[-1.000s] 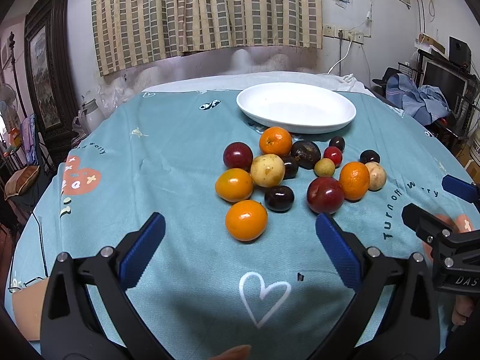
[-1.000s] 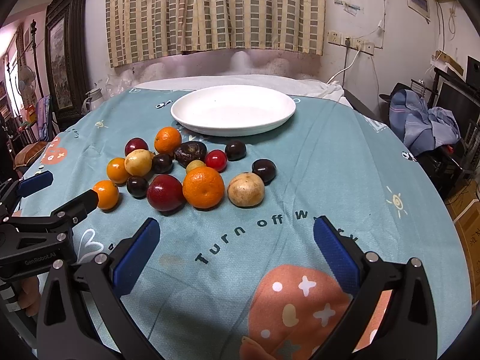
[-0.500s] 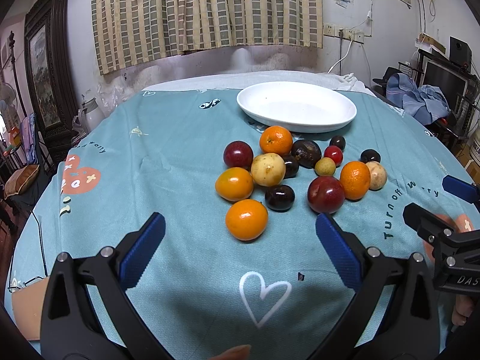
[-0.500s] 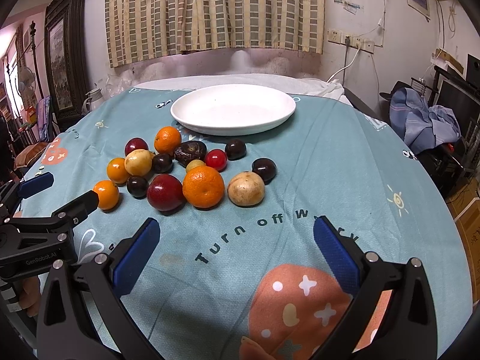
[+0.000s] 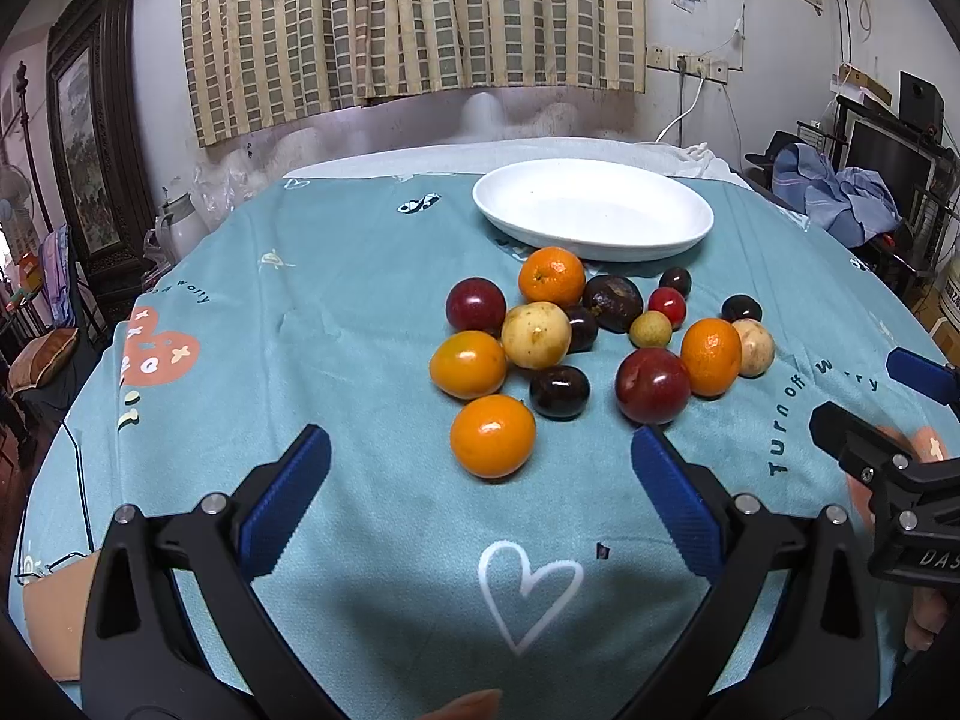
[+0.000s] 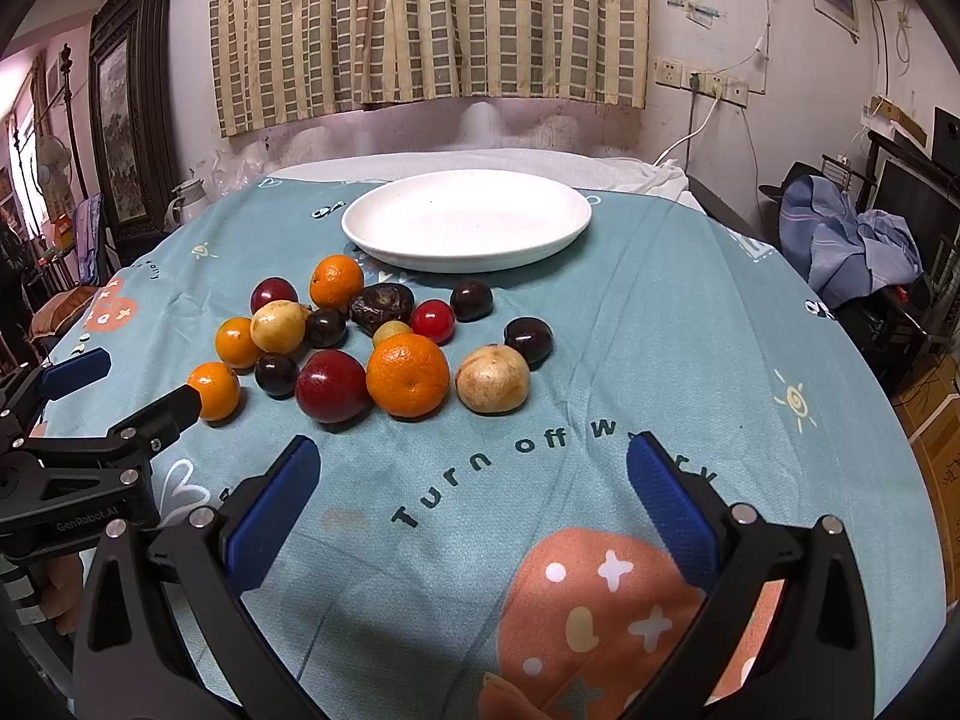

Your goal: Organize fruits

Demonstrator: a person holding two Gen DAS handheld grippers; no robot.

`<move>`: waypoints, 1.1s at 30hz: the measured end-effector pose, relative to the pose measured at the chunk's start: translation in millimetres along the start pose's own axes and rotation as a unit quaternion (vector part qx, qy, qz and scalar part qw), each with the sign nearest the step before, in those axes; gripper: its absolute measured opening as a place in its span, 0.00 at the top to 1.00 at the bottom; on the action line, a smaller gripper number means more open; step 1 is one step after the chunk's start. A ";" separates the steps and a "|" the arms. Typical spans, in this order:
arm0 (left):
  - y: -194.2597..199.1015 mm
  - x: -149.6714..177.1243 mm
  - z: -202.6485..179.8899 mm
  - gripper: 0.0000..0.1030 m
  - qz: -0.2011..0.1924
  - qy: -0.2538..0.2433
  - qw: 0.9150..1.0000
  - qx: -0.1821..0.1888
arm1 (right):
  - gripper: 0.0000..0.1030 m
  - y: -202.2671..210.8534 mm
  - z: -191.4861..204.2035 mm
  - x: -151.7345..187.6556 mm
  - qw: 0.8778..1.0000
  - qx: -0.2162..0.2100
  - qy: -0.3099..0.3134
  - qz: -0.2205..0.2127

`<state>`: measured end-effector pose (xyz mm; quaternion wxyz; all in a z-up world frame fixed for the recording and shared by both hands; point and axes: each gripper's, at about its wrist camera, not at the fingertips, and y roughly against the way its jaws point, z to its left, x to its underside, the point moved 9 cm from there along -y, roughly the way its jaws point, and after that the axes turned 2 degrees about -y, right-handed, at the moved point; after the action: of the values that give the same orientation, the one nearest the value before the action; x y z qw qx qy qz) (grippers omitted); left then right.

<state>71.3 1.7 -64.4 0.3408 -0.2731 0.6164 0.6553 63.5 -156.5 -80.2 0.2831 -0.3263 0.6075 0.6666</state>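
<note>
- Fruits (image 5: 594, 354) lie in a loose cluster on our side of the white plate (image 5: 591, 210), all on the teal tablecloth (image 5: 336, 324); none sits in the plate, whose bowl is bare.
- We see an orange (image 5: 551, 276) nearest the plate rim, with a dark wrinkled fruit (image 5: 613, 302) just beside it on the right.
- We find a pale yellow fruit (image 5: 536, 334) touching a dark red plum (image 5: 476, 306) and an orange persimmon-like fruit (image 5: 468, 363).
- We note a second such orange fruit (image 5: 492, 435) at the near edge of the cluster, closest to our left gripper (image 5: 480, 480).
- We hold the left gripper low over the cloth with its blue-padded fingers (image 5: 287, 501) spread wide and nothing between them.
- From the right wrist view, a large red plum (image 6: 331, 385), a big orange (image 6: 408, 374) and a tan round fruit (image 6: 492, 378) form the front row, each touching or just beside the next.
- We keep the right gripper (image 6: 474, 495) spread wide too, gripping nothing, above the printed words "Turn off" (image 6: 480, 468) on the cloth, short of that front row.
- We see a small bright red fruit (image 6: 432, 321) and two dark plums (image 6: 471, 299) between the front row and the plate.
- Behind the table hangs a checked curtain (image 6: 429, 24).
</note>
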 end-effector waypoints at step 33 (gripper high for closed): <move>-2.6 4.0 0.4 0.02 0.004 0.000 1.000 0.001 | 0.01 -2.0 0.1 1.8 1.000 -0.001 -0.001 -0.001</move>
<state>70.8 2.6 -69.0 0.3385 -0.2701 0.6177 0.6564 63.9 -156.2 -82.8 0.2842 -0.3267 0.6062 0.6671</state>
